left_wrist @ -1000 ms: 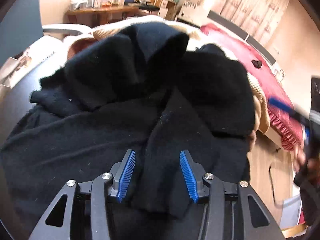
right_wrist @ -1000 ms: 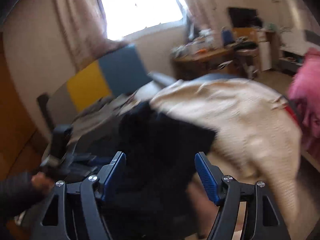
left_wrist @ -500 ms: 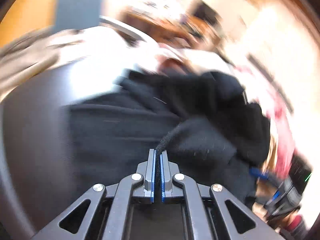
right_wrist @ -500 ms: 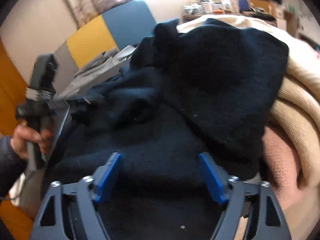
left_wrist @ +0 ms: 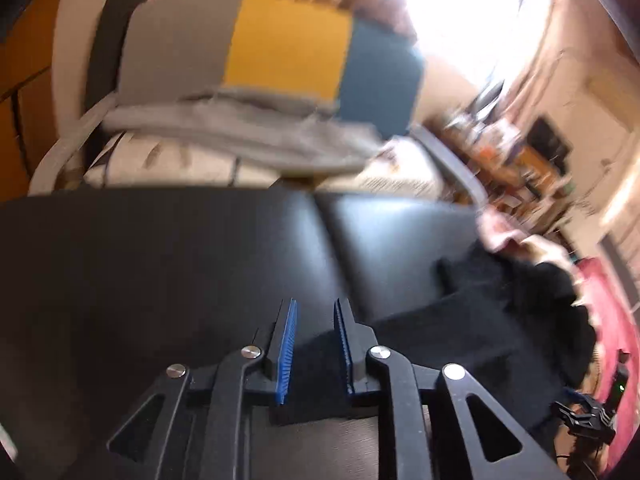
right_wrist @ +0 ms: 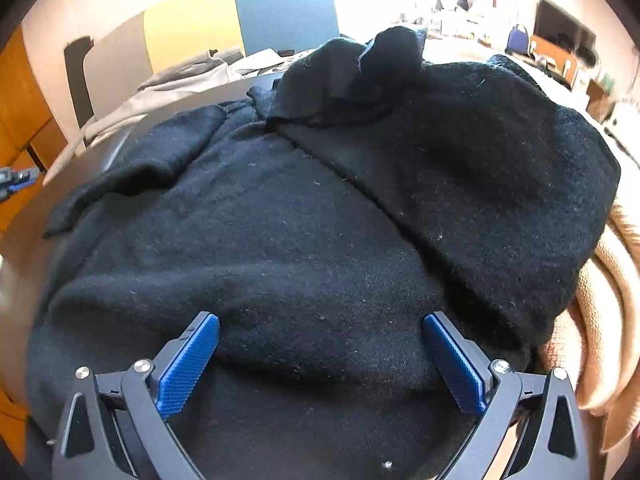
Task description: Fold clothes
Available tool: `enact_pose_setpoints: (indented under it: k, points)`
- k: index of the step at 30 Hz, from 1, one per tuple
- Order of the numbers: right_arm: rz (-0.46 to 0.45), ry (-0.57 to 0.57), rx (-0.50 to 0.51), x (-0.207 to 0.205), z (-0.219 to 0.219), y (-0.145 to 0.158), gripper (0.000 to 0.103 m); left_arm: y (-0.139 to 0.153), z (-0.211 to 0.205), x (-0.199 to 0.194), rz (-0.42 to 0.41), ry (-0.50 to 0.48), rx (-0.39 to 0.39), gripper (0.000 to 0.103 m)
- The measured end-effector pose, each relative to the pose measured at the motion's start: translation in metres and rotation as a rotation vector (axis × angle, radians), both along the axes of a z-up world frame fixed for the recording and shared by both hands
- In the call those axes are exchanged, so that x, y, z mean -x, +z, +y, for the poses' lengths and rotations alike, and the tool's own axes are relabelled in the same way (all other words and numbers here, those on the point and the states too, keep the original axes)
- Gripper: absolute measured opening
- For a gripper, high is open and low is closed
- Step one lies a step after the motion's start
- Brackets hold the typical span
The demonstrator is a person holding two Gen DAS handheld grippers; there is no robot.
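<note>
The right gripper (right_wrist: 320, 356) is opening its blue-padded jaws over a rumpled black knitted sweater (right_wrist: 280, 240). Nothing is lying between them but the cloth below.

Ahead of your left gripper lies a black padded desk (left_wrist: 200, 264), its seam running straight away from you. Beyond its far edge sits a grey, yellow and blue panel (left_wrist: 280, 44), with a grey cloth (left_wrist: 248, 136) heaped at its foot. Far right of that gripper you see a cluttered wooden table (left_wrist: 516, 160), blurred. Right of your right gripper, cream knitwear (right_wrist: 608, 300) hangs in folds.
</note>
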State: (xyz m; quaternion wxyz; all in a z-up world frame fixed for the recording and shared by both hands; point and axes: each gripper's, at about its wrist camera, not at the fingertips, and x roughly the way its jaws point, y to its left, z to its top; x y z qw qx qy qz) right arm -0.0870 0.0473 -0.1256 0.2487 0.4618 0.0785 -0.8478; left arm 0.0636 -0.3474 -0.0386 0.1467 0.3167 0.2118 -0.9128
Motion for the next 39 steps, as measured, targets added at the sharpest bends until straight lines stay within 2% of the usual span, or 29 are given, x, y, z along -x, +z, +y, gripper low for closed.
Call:
enact_pose_setpoints:
  k: [2,6,10,13,14,15,18,20,21,23,24,25,27,28,32,37,38,39]
  points:
    - [0.003,-0.009,0.085,-0.009,0.0,0.011,0.094,0.003,0.026,0.02,0.02,-0.112,0.044,0.022]
    - [0.031,0.064,0.17,-0.006,-0.024,0.036,0.094,-0.013,0.088,0.08,-0.052,-0.327,0.131,0.022]
    - [0.001,0.115,0.126,0.012,-0.064,0.026,0.093,-0.043,0.125,0.136,-0.144,-0.428,0.191,0.022]
    - [-0.054,0.105,0.072,0.038,-0.092,0.003,0.093,-0.077,0.142,0.155,-0.273,-0.476,0.202,0.022]
    - [-0.075,0.1,0.05,0.045,-0.098,-0.006,0.093,-0.091,0.143,0.156,-0.317,-0.483,0.195,0.026]
    - [-0.093,0.094,0.028,0.052,-0.103,-0.014,0.093,-0.095,0.136,0.149,-0.315,-0.462,0.176,0.031]
    - [-0.066,0.103,0.001,0.056,-0.12,-0.026,0.103,-0.096,0.109,0.124,-0.311,-0.377,0.103,0.031]
    - [-0.048,0.123,-0.024,0.057,-0.135,-0.029,0.103,-0.094,0.089,0.106,-0.316,-0.316,0.051,0.031]
    - [-0.043,0.133,-0.025,0.058,-0.142,-0.031,0.103,-0.092,0.081,0.096,-0.327,-0.288,0.051,0.032]
    - [-0.034,0.154,-0.026,0.06,-0.156,-0.033,0.103,-0.094,0.063,0.071,-0.351,-0.211,0.031,0.041]
    - [-0.034,0.173,-0.015,0.06,-0.166,-0.033,0.103,-0.092,0.056,0.06,-0.337,-0.195,0.009,0.038]
    - [-0.033,0.192,-0.006,0.06,-0.176,-0.034,0.103,-0.089,0.049,0.044,-0.329,-0.174,0.018,0.038]
    - [-0.017,0.243,-0.017,0.055,-0.203,-0.036,0.103,-0.086,0.043,0.021,-0.379,-0.083,0.12,0.038]
    - [-0.007,0.257,-0.02,0.052,-0.215,-0.037,0.103,-0.087,0.035,0.004,-0.386,-0.044,0.138,0.038]
    - [-0.003,0.283,0.012,0.047,-0.259,-0.039,0.103,-0.092,-0.002,-0.049,-0.402,0.102,0.145,0.039]
    - [0.0,0.331,0.025,0.039,-0.318,-0.039,0.103,-0.091,-0.062,-0.119,-0.465,0.39,0.114,0.038]
    - [0.013,0.325,0.005,0.039,-0.33,-0.039,0.103,-0.088,-0.071,-0.133,-0.469,0.445,0.082,0.034]
    - [0.025,0.321,-0.015,0.038,-0.341,-0.04,0.103,-0.081,-0.072,-0.146,-0.423,0.466,0.029,0.034]
